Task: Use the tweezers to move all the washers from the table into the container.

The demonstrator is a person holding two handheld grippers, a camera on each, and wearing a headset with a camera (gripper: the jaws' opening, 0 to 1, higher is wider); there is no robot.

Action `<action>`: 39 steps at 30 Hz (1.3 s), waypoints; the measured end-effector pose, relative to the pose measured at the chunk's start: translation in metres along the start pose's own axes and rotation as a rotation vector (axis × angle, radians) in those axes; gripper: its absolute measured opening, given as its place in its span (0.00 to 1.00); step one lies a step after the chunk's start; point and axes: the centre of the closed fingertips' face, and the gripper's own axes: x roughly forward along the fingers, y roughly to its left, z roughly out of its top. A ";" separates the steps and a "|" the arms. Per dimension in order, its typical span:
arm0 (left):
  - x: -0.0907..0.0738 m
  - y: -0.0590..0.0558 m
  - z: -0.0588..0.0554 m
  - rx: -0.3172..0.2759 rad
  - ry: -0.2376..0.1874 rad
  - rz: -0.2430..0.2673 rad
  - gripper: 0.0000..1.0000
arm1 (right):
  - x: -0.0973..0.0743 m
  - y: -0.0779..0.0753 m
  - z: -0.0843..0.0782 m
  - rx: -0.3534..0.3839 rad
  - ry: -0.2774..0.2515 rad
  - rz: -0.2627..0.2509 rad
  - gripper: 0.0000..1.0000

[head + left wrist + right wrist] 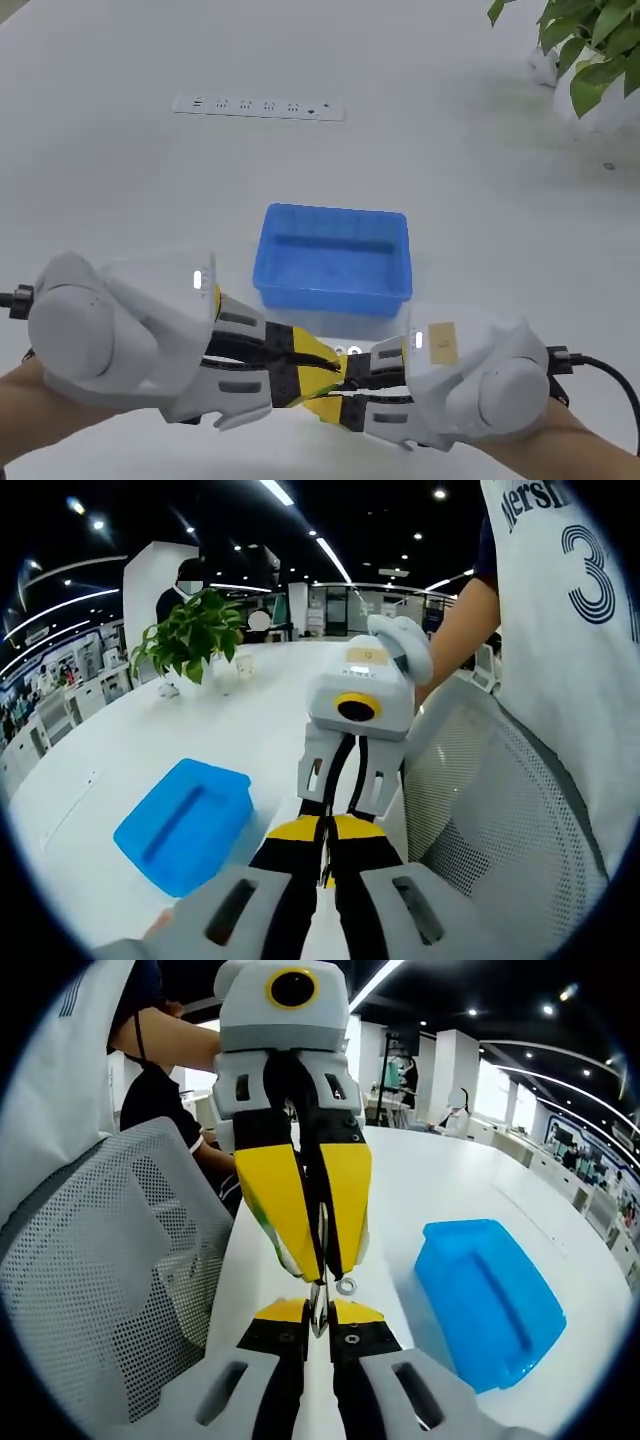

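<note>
My left gripper [330,368] and right gripper [338,395] meet tip to tip at the table's near edge, just in front of the blue container [335,213]. A thin metal pair of tweezers [319,1305] runs between both sets of yellow jaws, and both grippers look shut on it. In the left gripper view the tweezers [325,865] show as a narrow strip between my own fingers. One small silver washer [347,1286] lies on the white table right beside the jaw tips, and it appears as washer [352,352] in the head view. The container [490,1300] holds nothing I can see.
A white power strip [258,106] lies far back on the table. A potted plant [585,50] stands at the back right. A mesh chair [110,1260] and a person's torso [560,630] are close behind the grippers.
</note>
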 end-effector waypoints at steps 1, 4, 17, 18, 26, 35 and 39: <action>0.000 -0.001 -0.001 0.004 0.004 -0.003 0.06 | 0.000 0.000 -0.001 0.003 0.002 0.000 0.08; -0.001 -0.001 -0.003 0.007 0.011 -0.008 0.05 | 0.000 0.002 -0.002 -0.003 0.009 0.003 0.08; -0.008 0.002 0.001 0.025 -0.006 -0.040 0.05 | -0.002 -0.001 0.004 -0.039 -0.007 -0.029 0.10; -0.007 0.003 0.002 0.031 -0.009 -0.039 0.05 | -0.003 -0.003 0.004 -0.040 -0.003 -0.037 0.10; -0.010 0.012 0.006 0.027 -0.016 -0.048 0.05 | -0.002 -0.014 0.009 -0.046 -0.008 -0.068 0.10; -0.027 0.015 -0.004 0.028 0.017 -0.029 0.05 | 0.015 -0.014 0.018 -0.065 -0.014 -0.056 0.11; -0.029 0.015 -0.009 0.031 0.030 -0.023 0.05 | 0.019 -0.012 0.017 -0.076 0.001 -0.050 0.11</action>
